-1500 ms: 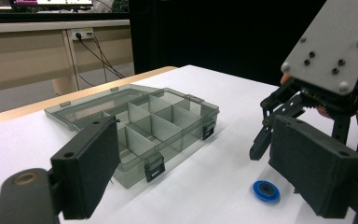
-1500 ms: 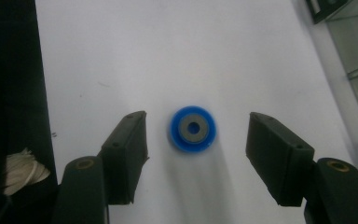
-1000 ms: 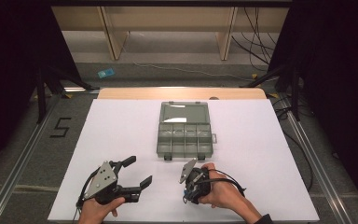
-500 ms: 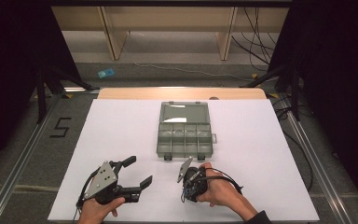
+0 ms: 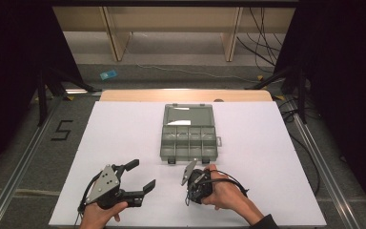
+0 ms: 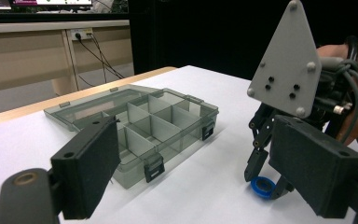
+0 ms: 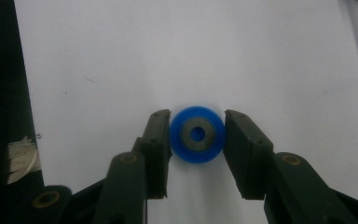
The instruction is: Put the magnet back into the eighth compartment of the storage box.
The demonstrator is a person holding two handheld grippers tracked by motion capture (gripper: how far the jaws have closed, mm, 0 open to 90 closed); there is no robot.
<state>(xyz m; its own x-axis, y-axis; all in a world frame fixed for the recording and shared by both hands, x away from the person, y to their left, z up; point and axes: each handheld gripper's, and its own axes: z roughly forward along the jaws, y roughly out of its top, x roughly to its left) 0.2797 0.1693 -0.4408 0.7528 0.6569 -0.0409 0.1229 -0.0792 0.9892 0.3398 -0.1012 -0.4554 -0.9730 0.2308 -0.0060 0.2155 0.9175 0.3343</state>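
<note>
A small blue ring (image 7: 197,154) with a grey core lies flat on the white table (image 5: 124,133). My right gripper (image 7: 197,135) points down at it, one jaw touching each side of the ring. The left gripper view has the same ring (image 6: 262,187) on the table under the right gripper (image 6: 266,181). In the high view the right gripper (image 5: 191,191) is near the front edge, just below the box. My left gripper (image 5: 142,174) rests at the front left, open and empty, its jaws (image 6: 200,158) framing the box.
An open grey plastic organiser box (image 5: 189,134) with several empty compartments (image 6: 140,126) sits at the table's middle, lid laid back. Wooden shelving and cables stand beyond the far edge. Dark curtains flank both sides.
The right gripper has shifted slightly left and toward the front edge, tipping down over the ring. The left gripper has stayed put.
</note>
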